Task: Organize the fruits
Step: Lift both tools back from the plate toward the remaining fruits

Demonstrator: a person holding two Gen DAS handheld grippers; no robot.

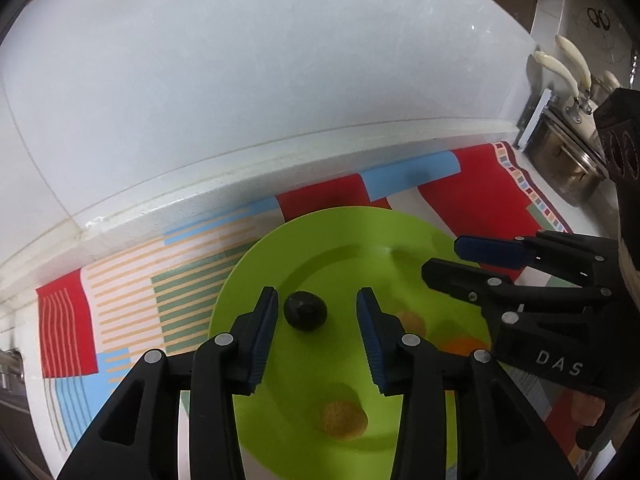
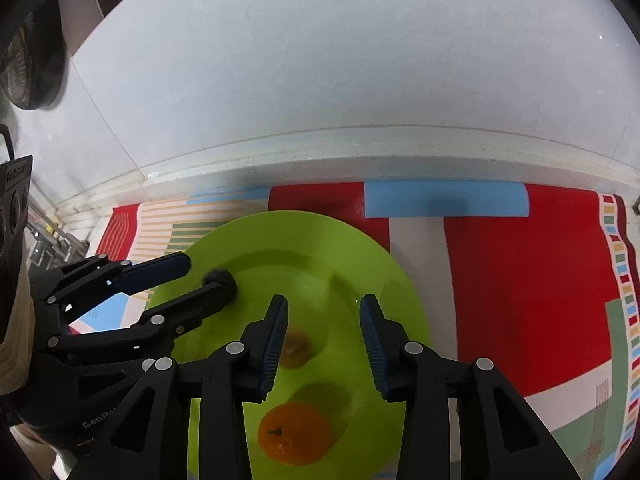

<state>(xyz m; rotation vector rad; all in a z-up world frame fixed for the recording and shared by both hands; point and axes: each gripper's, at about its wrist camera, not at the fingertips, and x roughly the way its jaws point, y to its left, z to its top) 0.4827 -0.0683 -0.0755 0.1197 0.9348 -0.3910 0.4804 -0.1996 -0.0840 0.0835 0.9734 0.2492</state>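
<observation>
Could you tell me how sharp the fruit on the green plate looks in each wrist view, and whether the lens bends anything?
Left wrist view: the dark fruit is fairly crisp, the orange pieces nearer the camera soft. Right wrist view: the orange fruit is clear, the brown fruit smeared, the dark one fuzzy. Both views: fisheye curves the counter's back ledge above the plate.

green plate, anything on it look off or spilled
Nothing stands out. The green plate sits flat on the patterned mat, with a dark avocado, an orange and two smaller fruits lying loose on it. Left gripper and right gripper are open above it, holding nothing.
</observation>
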